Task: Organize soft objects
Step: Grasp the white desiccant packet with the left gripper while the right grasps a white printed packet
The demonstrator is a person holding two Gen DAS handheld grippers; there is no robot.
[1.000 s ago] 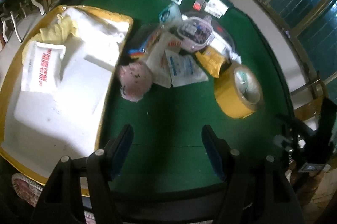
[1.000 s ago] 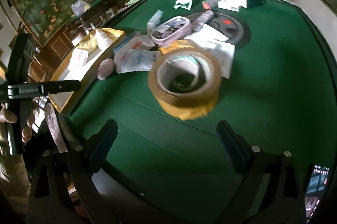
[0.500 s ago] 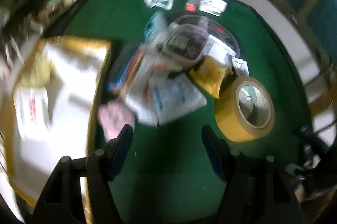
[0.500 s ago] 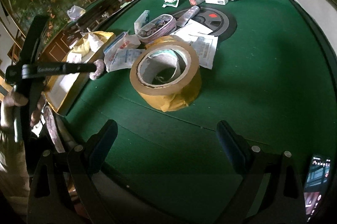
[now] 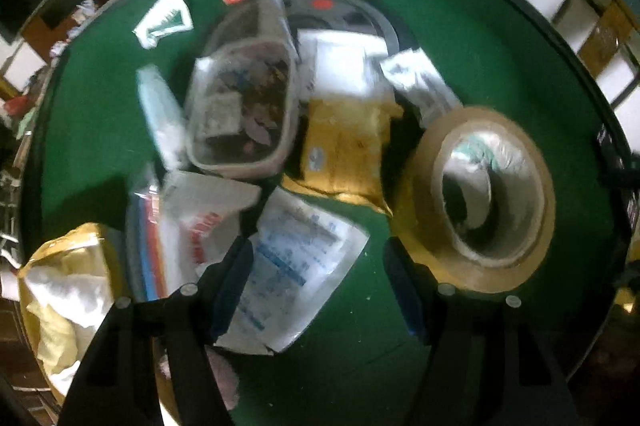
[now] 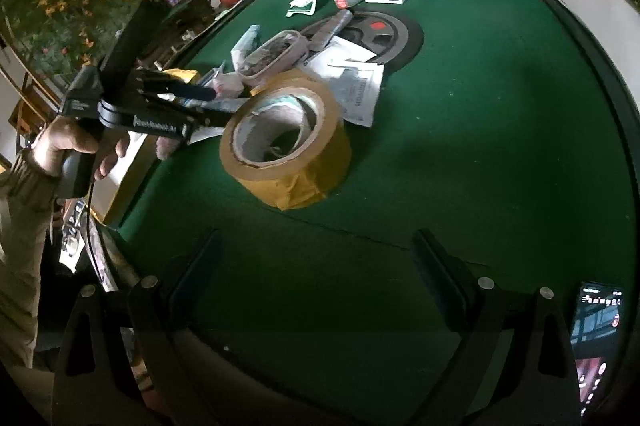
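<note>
Left gripper [image 5: 318, 280]: jaws stand wide with nothing between the pads. It has swung across the green felt table [image 6: 480, 105], away from the yellow-rimmed tray holding white padding [image 5: 60, 290], and now hangs steeply over the heap of packets.

Wrist: it has rolled, so the heap sits turned in the left view compared with a second ago; the picture is blurred.

Nearest soft thing: the white plastic pouch with blue print [image 5: 296, 266] lies flat on the felt, its near edge under the left finger at about 7 o'clock of the view.

Others in the heap: a crumpled yellow padded mailer [image 5: 348, 145] at 12 o'clock from the pouch, a white packet with red lettering [image 5: 200, 222] at 9 o'clock, and a clear lidded plastic box of small items [image 5: 244, 109] beyond.

Pink fuzzy ball [image 5: 224, 382]: beside the tray at the bottom of the left view, part-hidden by the finger.

Big roll of brown packing tape [image 6: 284, 137]: upright on the felt at 3 o'clock from the pouch, untouched.

Right gripper [image 6: 316, 274]: jaws wide, empty, low over bare felt near the table's edge, the tape roll at its 12 o'clock.

Meaning for the task: my guess is the left hand has finished at the tray and is lining up the next pick, likely the blue-printed pouch; most soft items are not yet sorted.
</note>
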